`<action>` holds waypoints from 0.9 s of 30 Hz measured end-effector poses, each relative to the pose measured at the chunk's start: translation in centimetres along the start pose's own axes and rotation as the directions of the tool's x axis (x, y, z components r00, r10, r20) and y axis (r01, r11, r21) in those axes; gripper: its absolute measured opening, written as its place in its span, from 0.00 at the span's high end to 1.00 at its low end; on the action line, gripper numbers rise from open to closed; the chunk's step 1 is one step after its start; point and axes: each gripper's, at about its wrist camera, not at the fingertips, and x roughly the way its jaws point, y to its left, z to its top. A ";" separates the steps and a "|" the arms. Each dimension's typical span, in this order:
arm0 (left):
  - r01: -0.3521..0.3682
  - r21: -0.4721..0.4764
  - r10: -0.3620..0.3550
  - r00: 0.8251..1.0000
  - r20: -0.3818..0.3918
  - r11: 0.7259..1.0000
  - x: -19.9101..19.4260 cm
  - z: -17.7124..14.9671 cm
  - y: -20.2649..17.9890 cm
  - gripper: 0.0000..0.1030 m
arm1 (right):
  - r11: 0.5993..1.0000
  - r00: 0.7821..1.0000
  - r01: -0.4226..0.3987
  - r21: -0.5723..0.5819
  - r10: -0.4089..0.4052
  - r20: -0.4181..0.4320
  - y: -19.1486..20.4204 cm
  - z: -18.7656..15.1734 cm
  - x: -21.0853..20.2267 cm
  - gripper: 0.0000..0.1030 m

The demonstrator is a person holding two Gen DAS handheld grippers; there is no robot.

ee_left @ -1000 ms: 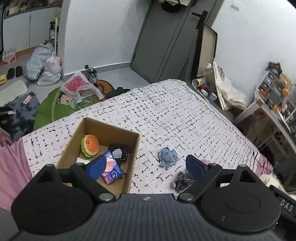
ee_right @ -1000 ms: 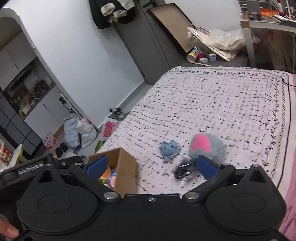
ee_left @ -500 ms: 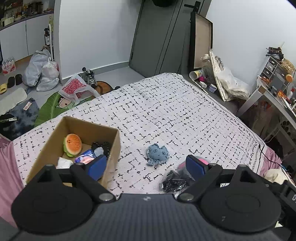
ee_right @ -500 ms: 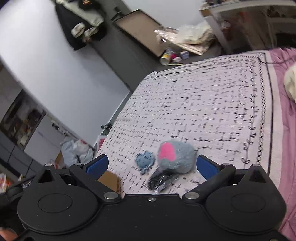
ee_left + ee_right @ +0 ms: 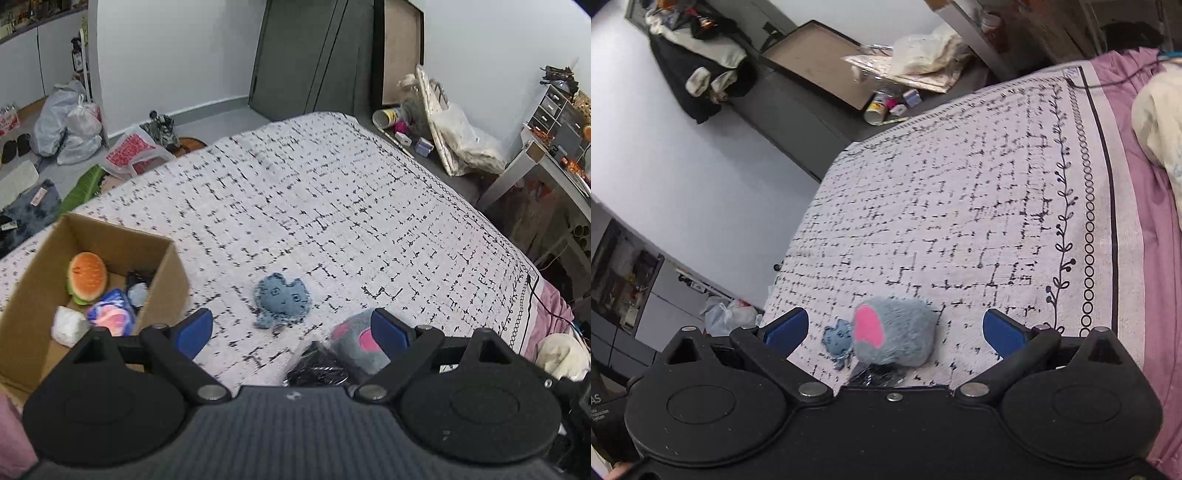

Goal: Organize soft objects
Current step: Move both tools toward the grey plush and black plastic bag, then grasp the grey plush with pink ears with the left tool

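Note:
A small blue octopus plush (image 5: 282, 300) lies on the patterned bedspread, just ahead of my open, empty left gripper (image 5: 291, 330). A grey plush with pink patches (image 5: 356, 341) and a crumpled black plastic bag (image 5: 317, 369) lie by the left gripper's right finger. In the right wrist view the grey plush (image 5: 894, 334) sits between the fingers of my open, empty right gripper (image 5: 894, 332), with the blue octopus (image 5: 838, 338) to its left. A cardboard box (image 5: 33, 266) at the left holds a burger plush (image 5: 86, 275) and other soft items.
The bedspread (image 5: 332, 206) stretches ahead. Its far and right edges drop to a floor cluttered with bags (image 5: 66, 122) and a desk (image 5: 546, 162). A purple sheet and a cream pillow (image 5: 1160, 122) lie to the right.
The left gripper has swung right, so the box slid left and the blue octopus sits ahead. The right gripper has tilted and closed in on the grey plush, now between its fingers.

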 end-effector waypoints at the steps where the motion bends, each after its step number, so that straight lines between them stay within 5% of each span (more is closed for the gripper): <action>1: 0.004 -0.001 -0.004 1.000 -0.007 1.000 0.6 0.2 -0.3 0.11 | 1.000 1.000 0.002 0.017 -0.002 -0.003 -0.3 0.1 0.4 0.02; 17: 0.066 0.054 -0.062 0.994 -0.086 0.996 7.7 2.3 -4.7 0.15 | 0.981 0.996 0.078 0.179 -0.068 -0.065 -3.8 1.4 7.6 0.19; 27: 0.100 0.049 -0.089 0.979 -0.181 0.994 10.9 2.3 -6.0 0.28 | 0.975 0.989 0.109 0.195 -0.087 -0.119 -3.9 0.7 10.5 0.32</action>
